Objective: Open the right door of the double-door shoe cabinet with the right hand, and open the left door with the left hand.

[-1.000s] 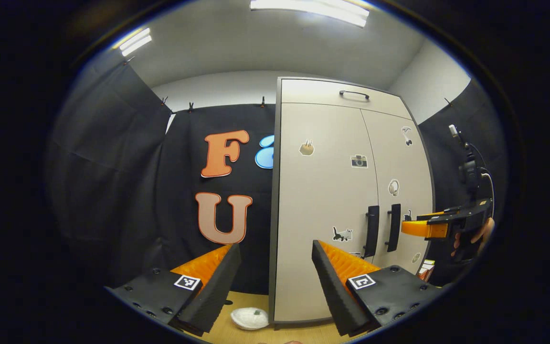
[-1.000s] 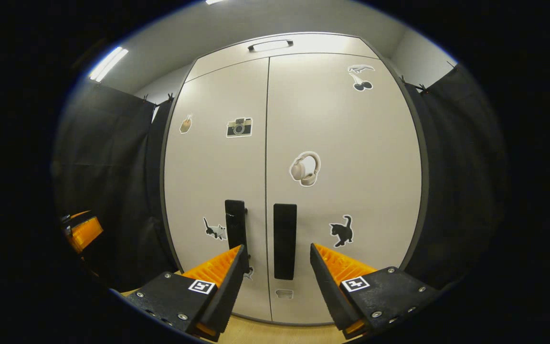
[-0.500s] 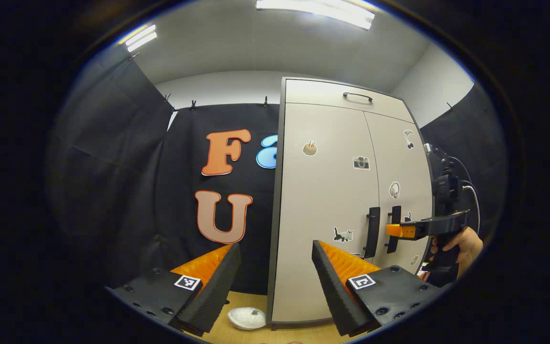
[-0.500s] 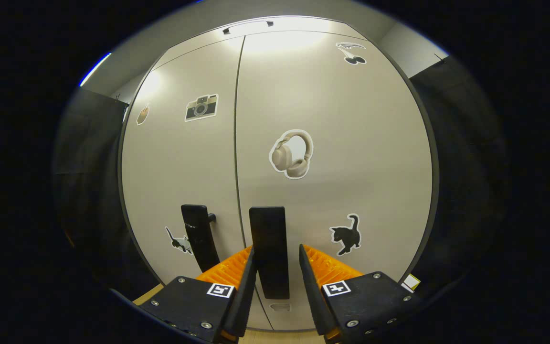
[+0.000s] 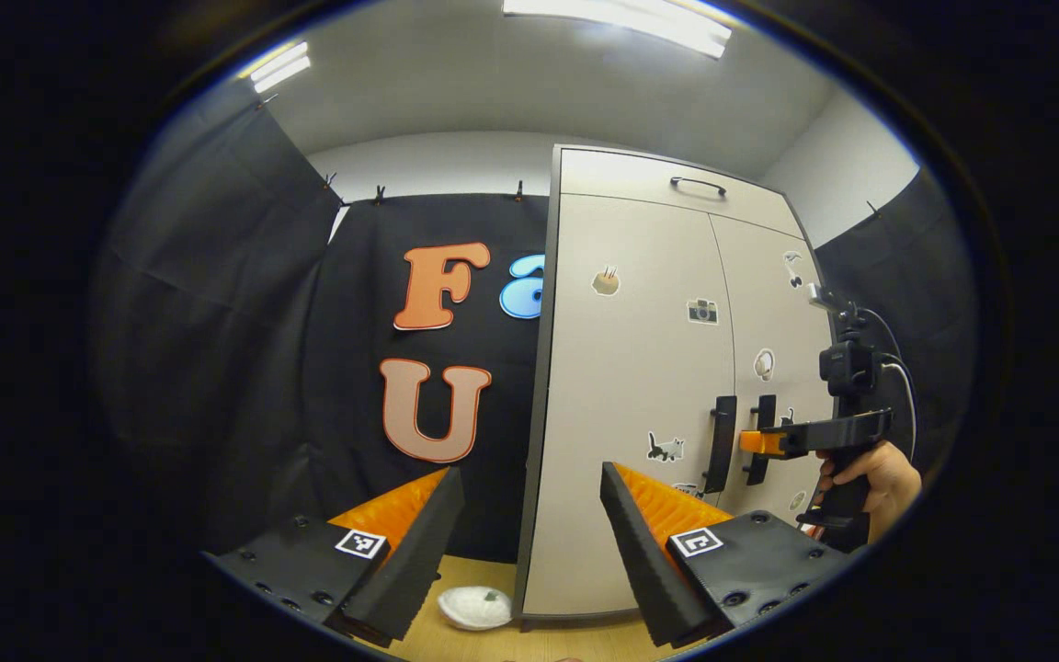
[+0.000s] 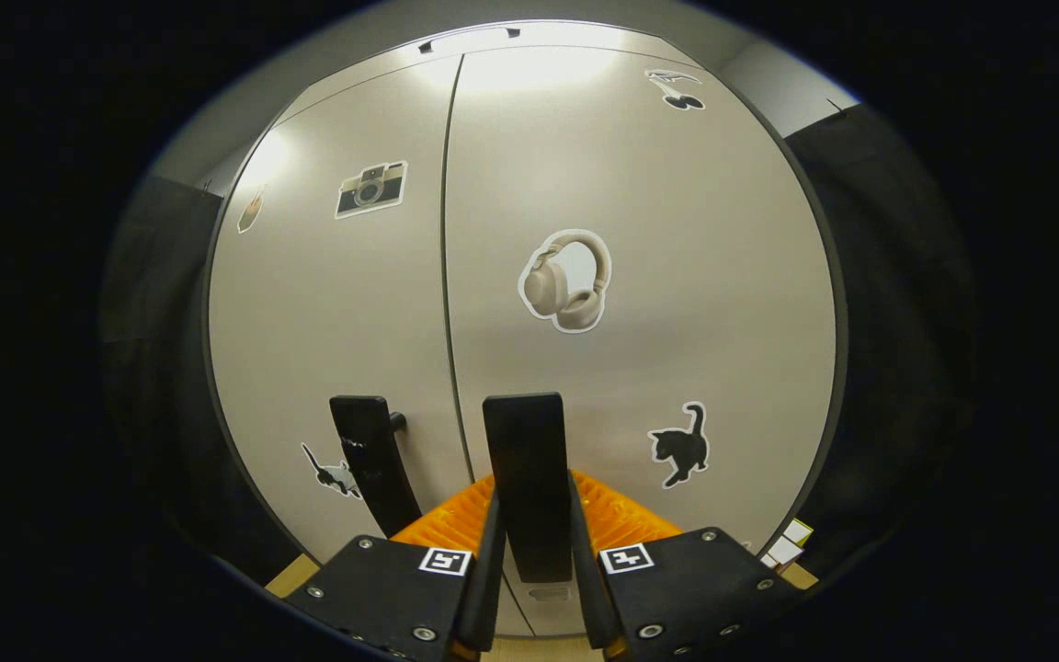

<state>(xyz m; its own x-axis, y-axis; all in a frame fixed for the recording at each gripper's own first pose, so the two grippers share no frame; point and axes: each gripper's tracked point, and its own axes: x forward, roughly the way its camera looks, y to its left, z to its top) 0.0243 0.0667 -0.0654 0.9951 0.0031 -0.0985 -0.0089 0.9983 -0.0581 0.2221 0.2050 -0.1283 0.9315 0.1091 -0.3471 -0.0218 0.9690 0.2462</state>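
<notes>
The lower end of the right door's handle (image 6: 529,487) is hidden between the fingers of the right gripper (image 6: 534,588), and actual pad contact is hard to confirm. The jaws have narrowed since half a second ago and now sit tight against both sides of the handle. Both doors of the shoe cabinet (image 5: 640,368) appear closed. The left gripper (image 5: 529,542) stays well back from the left door's handle (image 5: 721,443), jaws wide, holding nothing.

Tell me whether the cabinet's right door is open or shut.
Shut. The right door lies flush with the left door, only a thin seam between them, though the right tool is closed on its handle.
</notes>
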